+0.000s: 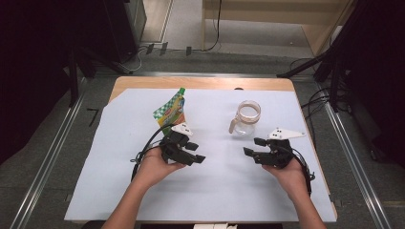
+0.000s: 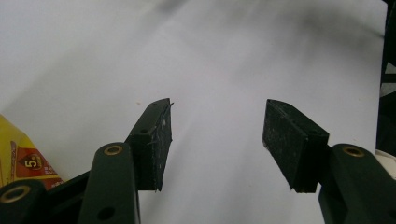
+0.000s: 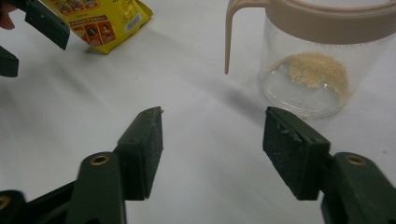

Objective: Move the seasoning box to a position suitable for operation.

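Note:
A yellow and green spout pouch (image 1: 171, 110) lies on the white sheet, left of centre; its yellow body (image 3: 100, 21) lies far left in the right gripper view. A clear jug (image 1: 247, 119) with a beige rim and handle stands right of centre, a heap of tan granules (image 3: 316, 70) on its bottom. My left gripper (image 1: 196, 152) hovers just below the pouch, open, nothing between its pads (image 2: 156, 140). My right gripper (image 1: 253, 147) is below and right of the jug, open and empty (image 3: 212, 140), pointing toward the jug and the pouch.
The white sheet (image 1: 210, 191) covers most of the wooden table (image 1: 200, 82). Metal rails run along both sides of the table on the floor. Cables and dark stands lie beyond the far edge.

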`<state>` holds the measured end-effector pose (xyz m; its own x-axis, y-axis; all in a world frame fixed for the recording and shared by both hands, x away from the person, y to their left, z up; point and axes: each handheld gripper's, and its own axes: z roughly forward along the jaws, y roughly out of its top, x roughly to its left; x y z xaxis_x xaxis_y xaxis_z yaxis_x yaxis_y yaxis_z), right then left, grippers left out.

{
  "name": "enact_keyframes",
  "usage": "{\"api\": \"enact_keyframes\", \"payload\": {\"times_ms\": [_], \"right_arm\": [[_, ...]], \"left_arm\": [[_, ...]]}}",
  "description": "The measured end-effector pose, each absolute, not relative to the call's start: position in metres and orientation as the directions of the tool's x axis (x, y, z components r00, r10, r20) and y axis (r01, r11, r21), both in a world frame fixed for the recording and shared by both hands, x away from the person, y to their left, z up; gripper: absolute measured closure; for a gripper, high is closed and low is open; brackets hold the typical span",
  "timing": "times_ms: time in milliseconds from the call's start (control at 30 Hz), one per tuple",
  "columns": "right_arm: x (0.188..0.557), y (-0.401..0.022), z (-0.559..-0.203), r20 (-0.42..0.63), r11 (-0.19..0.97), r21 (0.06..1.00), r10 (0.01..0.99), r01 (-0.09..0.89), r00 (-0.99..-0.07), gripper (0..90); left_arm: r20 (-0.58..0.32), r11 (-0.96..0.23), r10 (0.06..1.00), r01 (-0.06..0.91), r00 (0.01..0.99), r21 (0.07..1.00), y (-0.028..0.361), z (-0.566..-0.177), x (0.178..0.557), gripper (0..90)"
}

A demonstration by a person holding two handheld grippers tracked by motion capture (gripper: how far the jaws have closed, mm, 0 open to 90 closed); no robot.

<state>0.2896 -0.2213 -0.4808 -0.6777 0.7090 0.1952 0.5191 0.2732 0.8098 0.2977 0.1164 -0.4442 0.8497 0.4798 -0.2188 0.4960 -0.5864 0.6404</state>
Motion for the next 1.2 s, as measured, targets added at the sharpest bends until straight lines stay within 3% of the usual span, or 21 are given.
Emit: {"api": "enact_keyframes", "payload": {"times_ms": [467,1200], "right_arm": [[0.291,-0.223,-0.482,0.190,0.271,0.809,0.719,0.522,-0.668,50.2],[0.297,-0.224,-0.487,0.205,0.255,0.789,0.748,0.559,-0.631,43.8]], "left_arm": [[-0.243,-0.553,0.478,0.504,0.844,0.664,0.125,-0.448,0.294,41.1],[-0.242,-0.528,0.486,0.502,0.840,0.685,0.132,-0.445,0.292,39.4]]}}
